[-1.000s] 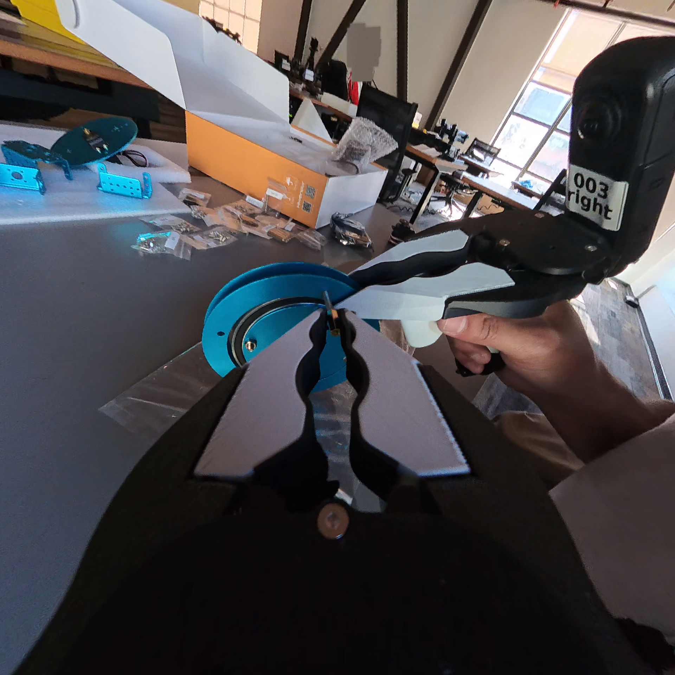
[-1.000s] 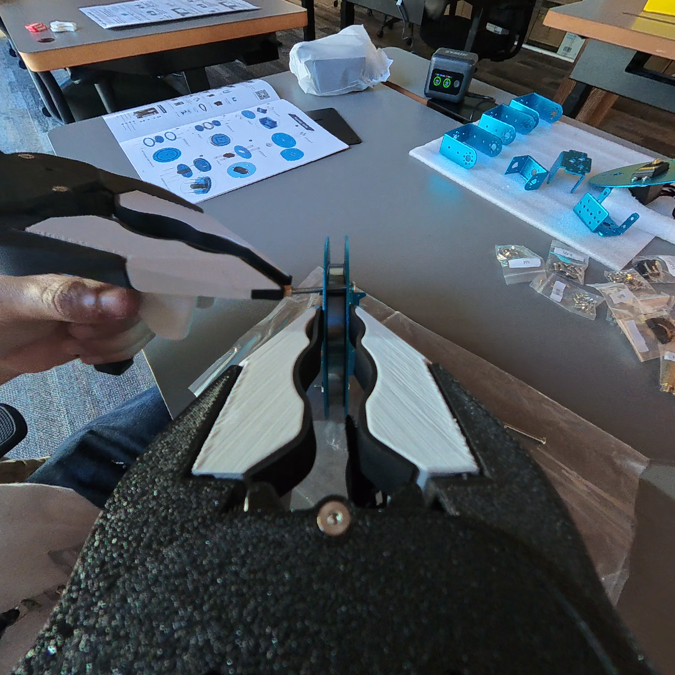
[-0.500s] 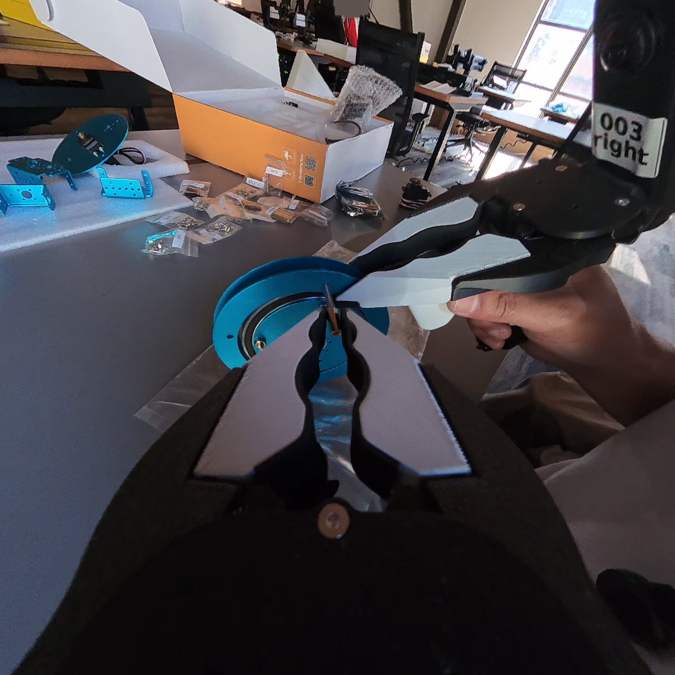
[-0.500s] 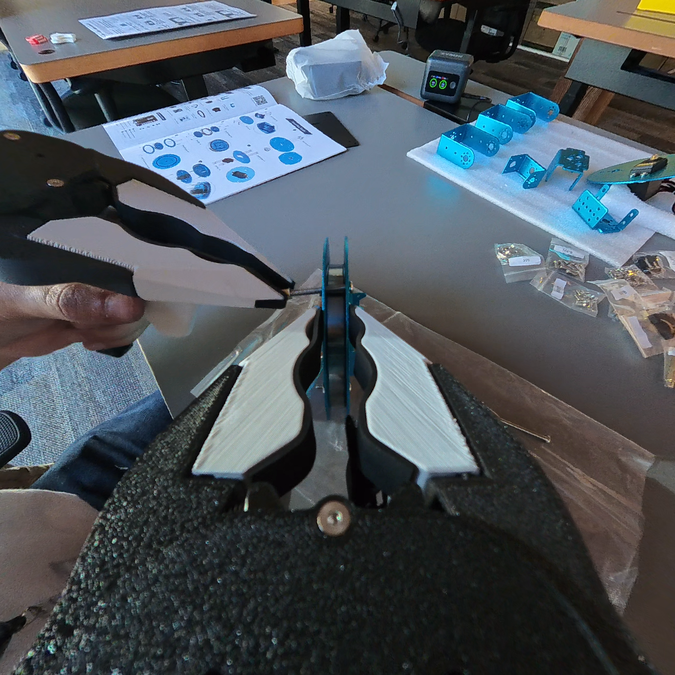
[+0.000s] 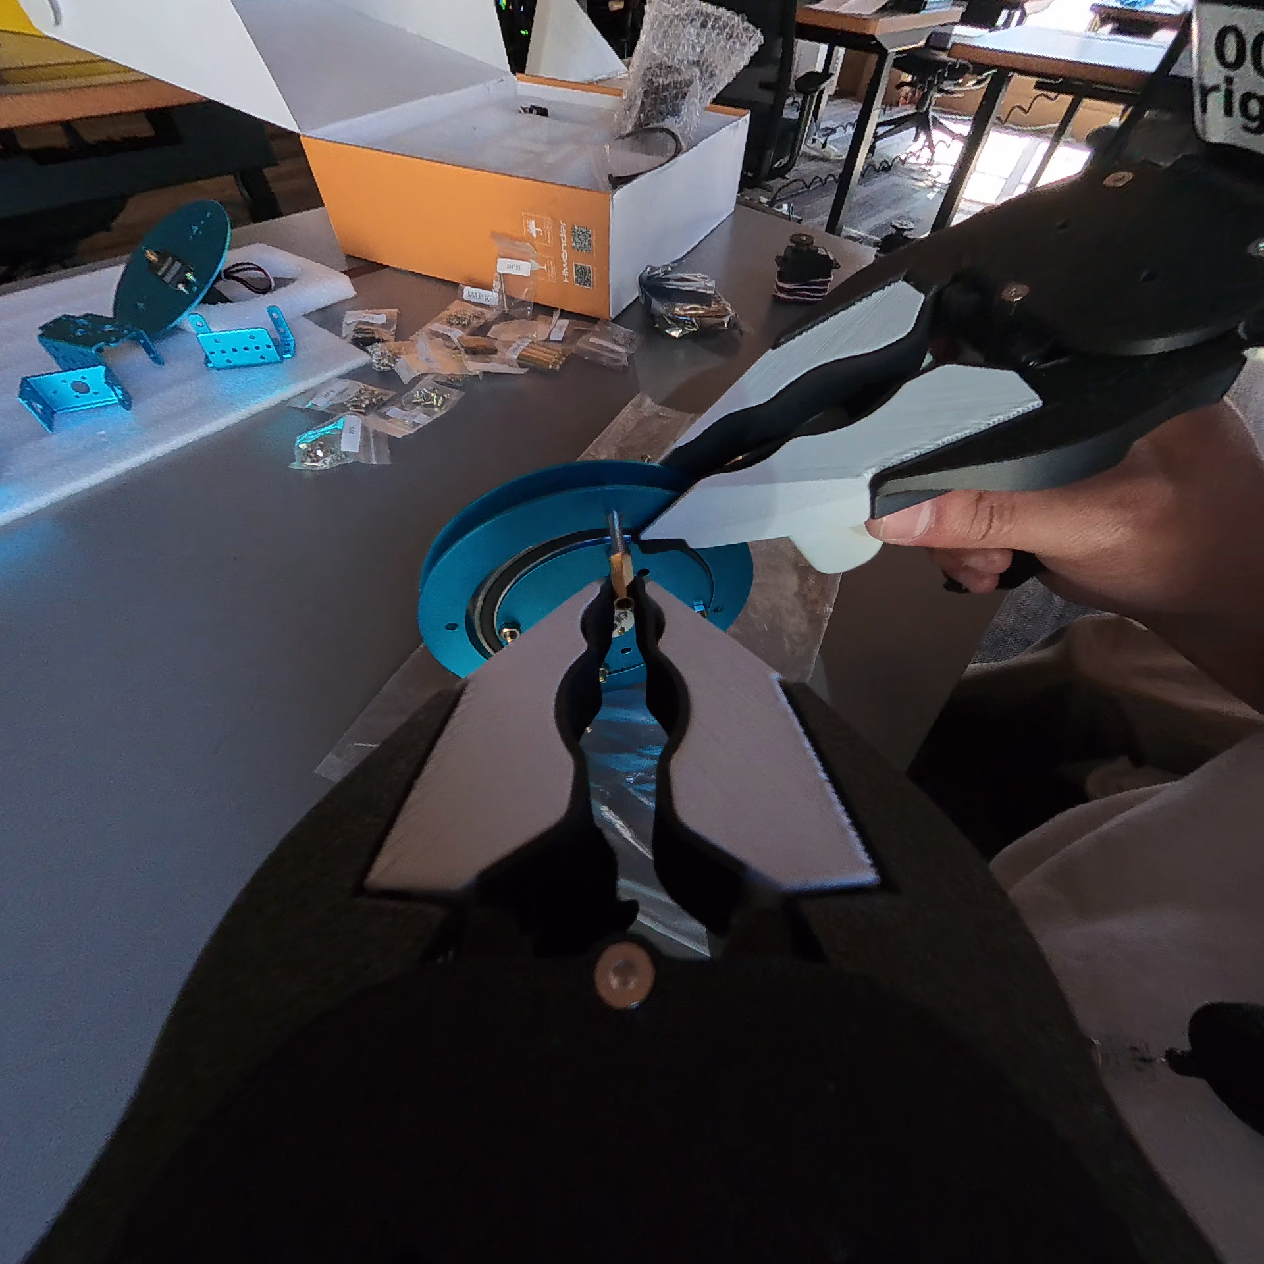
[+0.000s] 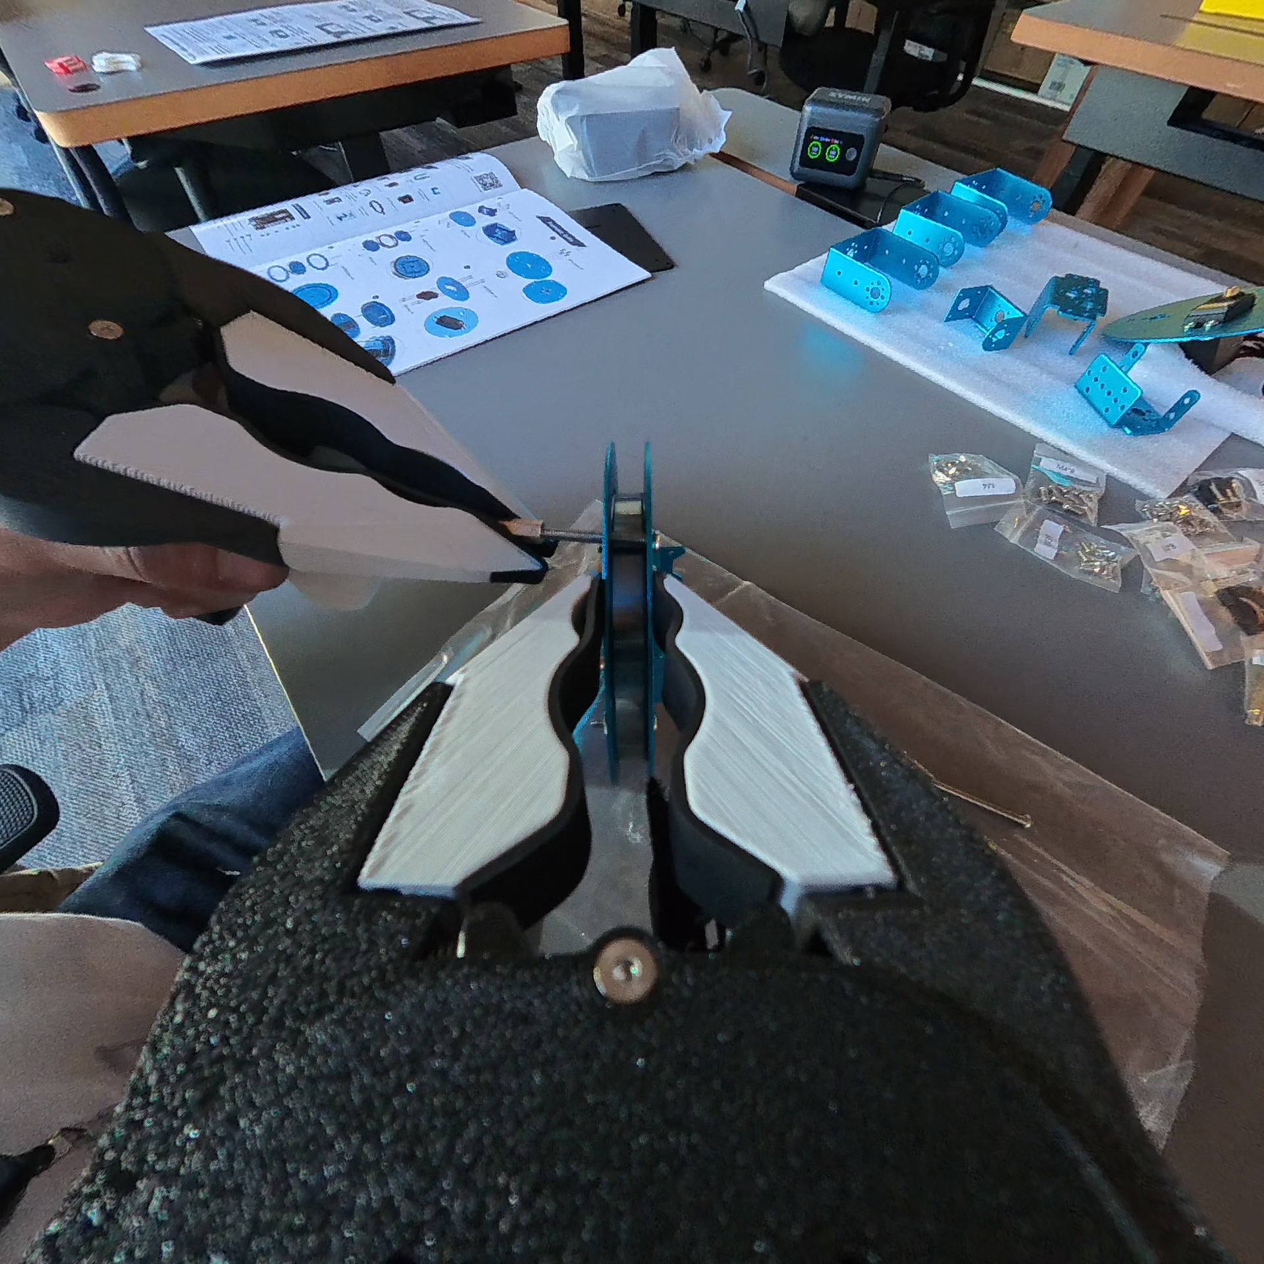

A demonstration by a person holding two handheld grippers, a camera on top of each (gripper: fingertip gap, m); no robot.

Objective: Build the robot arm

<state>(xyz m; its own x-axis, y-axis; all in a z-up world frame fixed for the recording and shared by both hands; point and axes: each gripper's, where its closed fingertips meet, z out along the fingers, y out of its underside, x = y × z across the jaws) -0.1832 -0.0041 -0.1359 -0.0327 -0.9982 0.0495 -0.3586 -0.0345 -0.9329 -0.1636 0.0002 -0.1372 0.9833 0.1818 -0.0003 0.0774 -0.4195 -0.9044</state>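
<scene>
A blue double-disc bearing assembly [image 5: 547,547] stands on edge over a clear plastic sheet [image 5: 383,718] near the grey table's corner. My right gripper [image 6: 626,581] is shut on the blue disc assembly [image 6: 626,492], one finger on each face; it reaches in from the right in the left wrist view [image 5: 656,503]. My left gripper [image 5: 621,602] is shut on a small brass standoff [image 5: 620,568]. The standoff's thin threaded end points at the disc's face. In the right wrist view the left gripper [image 6: 533,544] comes from the left, and the standoff [image 6: 523,528] has its thread reaching the disc.
An open orange and white box [image 5: 479,205] stands at the back. A white foam sheet [image 6: 1026,369] holds blue brackets [image 6: 882,273]. Small bags of screws [image 6: 1053,520] lie beside it. An open instruction booklet [image 6: 438,267], a wrapped white bundle [image 6: 629,116] and a small device with a screen [image 6: 831,147] lie farther back. The tips of both grippers are at nearly the same place.
Both grippers have kept their holds. The left wrist view has tipped downward, so more of the standoff and its thread shows against the disc. The disc has barely moved.
</scene>
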